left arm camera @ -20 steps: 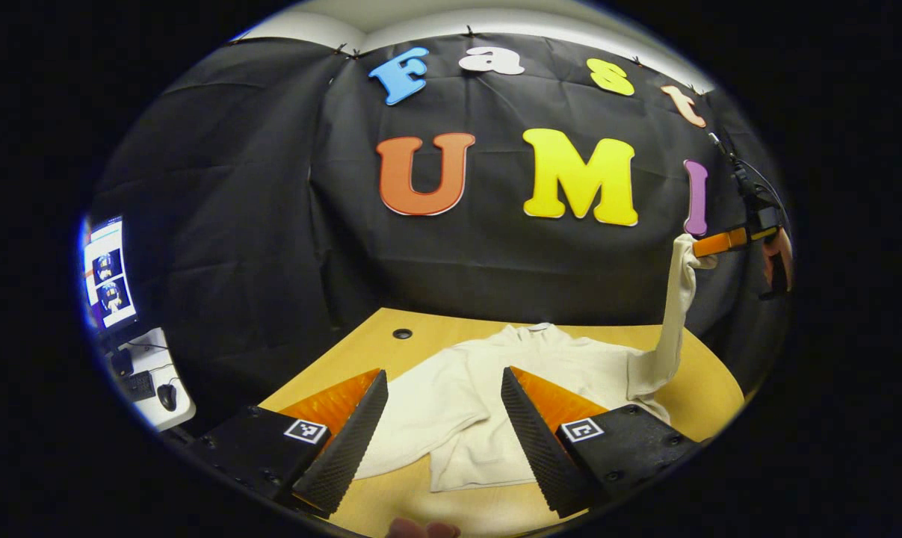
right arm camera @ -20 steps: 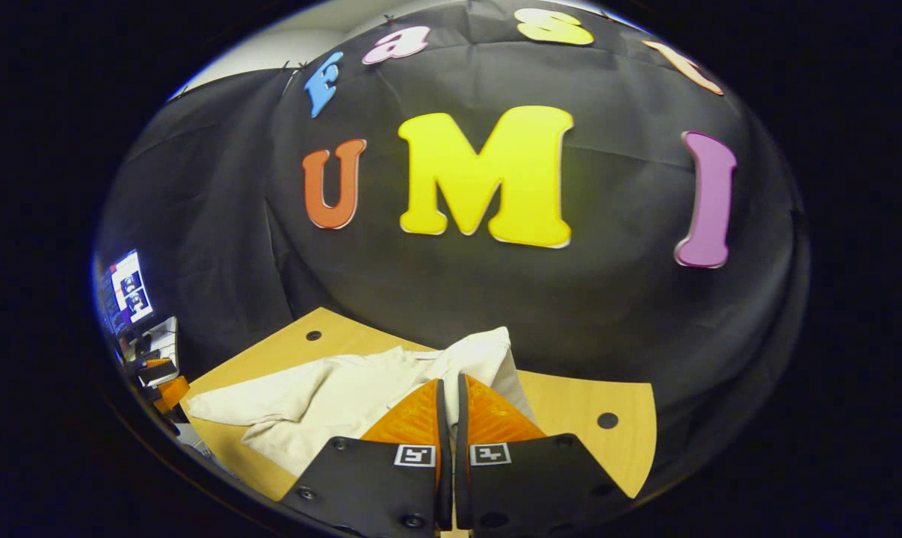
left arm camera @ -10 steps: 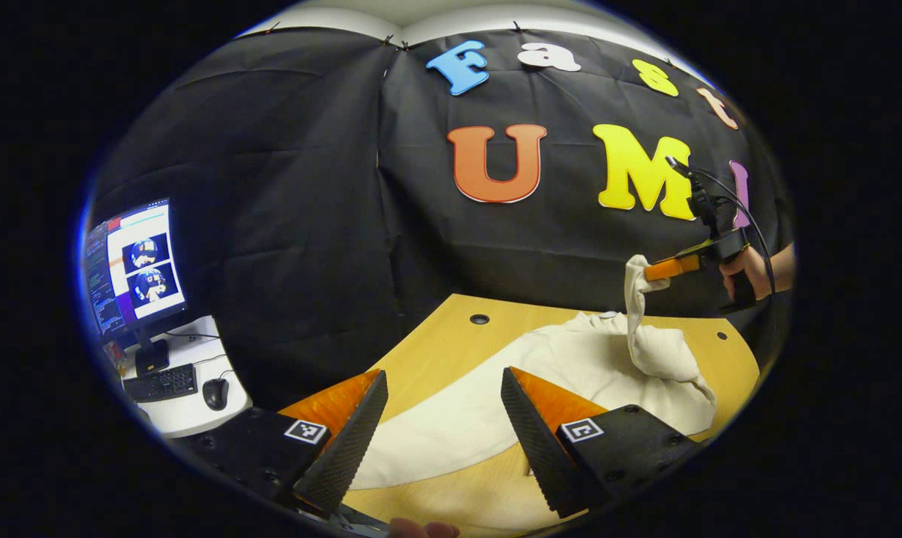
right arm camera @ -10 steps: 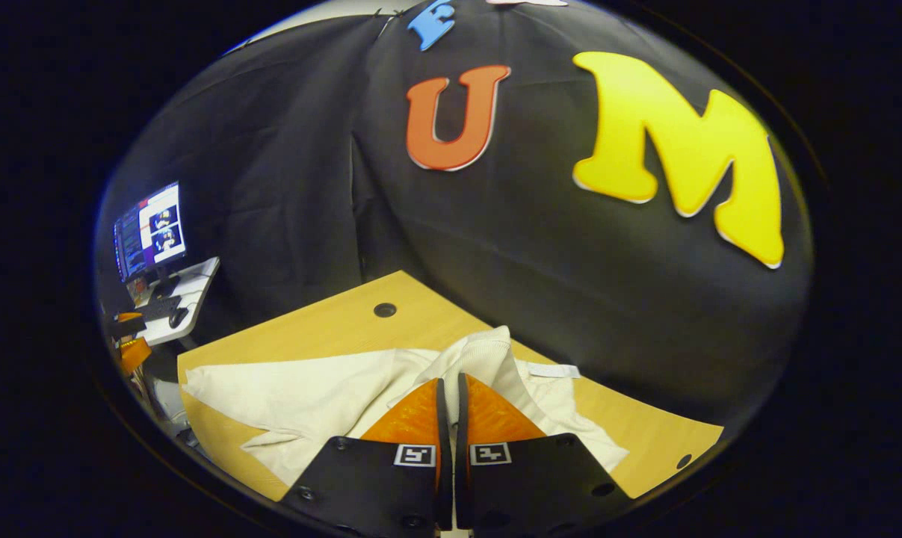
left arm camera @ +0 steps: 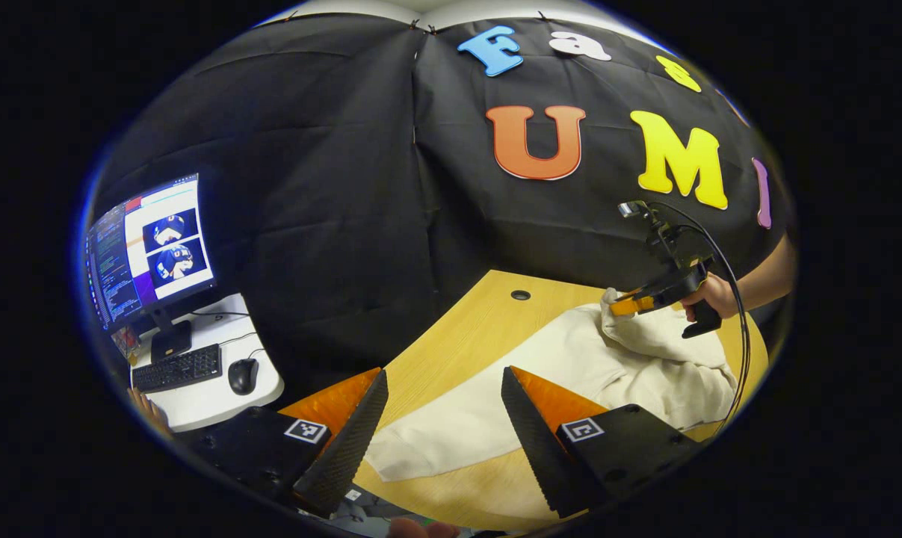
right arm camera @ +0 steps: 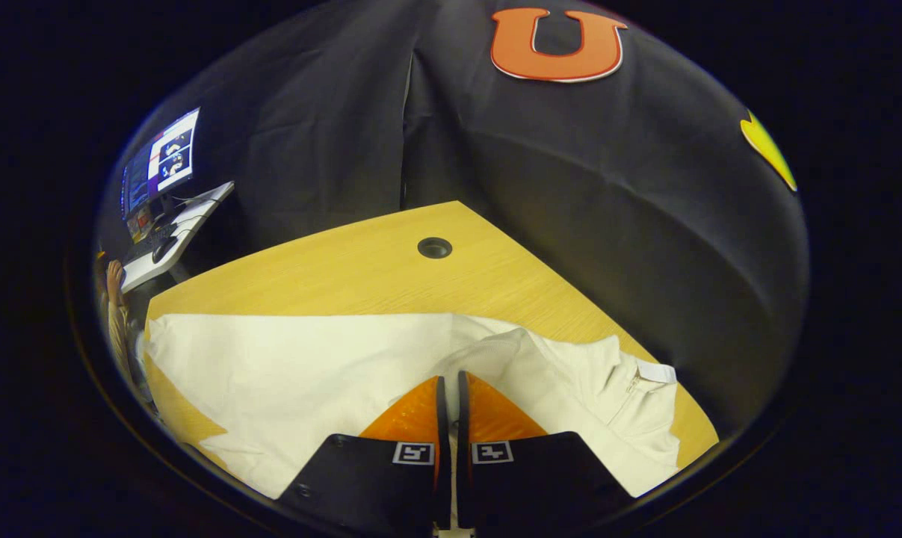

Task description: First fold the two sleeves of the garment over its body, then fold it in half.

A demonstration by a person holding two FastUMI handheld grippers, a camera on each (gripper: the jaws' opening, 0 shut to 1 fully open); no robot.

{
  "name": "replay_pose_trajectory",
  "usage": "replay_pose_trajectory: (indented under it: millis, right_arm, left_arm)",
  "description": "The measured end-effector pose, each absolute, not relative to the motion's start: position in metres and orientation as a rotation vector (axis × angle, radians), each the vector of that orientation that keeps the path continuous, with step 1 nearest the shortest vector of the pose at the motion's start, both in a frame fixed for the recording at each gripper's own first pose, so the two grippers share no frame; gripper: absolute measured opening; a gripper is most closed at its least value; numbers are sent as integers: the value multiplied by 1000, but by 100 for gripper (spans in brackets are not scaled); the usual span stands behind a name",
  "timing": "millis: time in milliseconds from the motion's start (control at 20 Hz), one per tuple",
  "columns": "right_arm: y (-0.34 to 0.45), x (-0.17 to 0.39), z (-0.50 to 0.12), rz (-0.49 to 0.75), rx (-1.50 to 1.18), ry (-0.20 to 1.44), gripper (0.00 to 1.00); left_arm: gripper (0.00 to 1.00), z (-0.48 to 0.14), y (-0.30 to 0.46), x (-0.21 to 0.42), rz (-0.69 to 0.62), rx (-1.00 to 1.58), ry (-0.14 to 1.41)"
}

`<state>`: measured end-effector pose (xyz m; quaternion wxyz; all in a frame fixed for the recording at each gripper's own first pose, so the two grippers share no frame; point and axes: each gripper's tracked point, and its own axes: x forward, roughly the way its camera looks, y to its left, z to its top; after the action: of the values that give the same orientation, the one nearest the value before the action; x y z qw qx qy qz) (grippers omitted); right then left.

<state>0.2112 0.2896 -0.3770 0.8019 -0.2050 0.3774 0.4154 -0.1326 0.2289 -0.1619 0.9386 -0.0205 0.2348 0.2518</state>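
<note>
Our right hand-held gripper pinches the sleeve over the garment, which lies on the surface. Soft, light cloth, we judge: hold cuffs and hems. Our left hand-held gripper gapes, holding nothing.

The left gripper is hanging with its jaws spread wide apart, gripping nothing. The right gripper is pointing forward and down with its jaws pressed together on a fold of the sleeve; in the left gripper view it is sitting low at the far right, a hand wrapping its handle and a bare forearm reaching in from the right edge.
</note>
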Motion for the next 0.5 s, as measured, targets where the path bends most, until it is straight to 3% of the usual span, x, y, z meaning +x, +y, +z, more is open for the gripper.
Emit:
replay_pose_trajectory:
  millis: [350, 400, 450, 500]
  right_arm:
    - [296, 208, -369, 816, -255, 824, 21]
    - [293, 204, -362, 819, -248, 822, 37]
    - [291, 200, -355, 822, -239, 813, 48]
    - [288, 197, -346, 820, -225, 802, 69]
  left_arm:
    - [98, -171, 240, -127, 487, 3, 494]
    - [97, -172, 242, -127, 483, 13, 494]
    - [98, -174, 244, -127, 478, 23, 494]
    - [97, -174, 245, -127, 472, 30, 494]
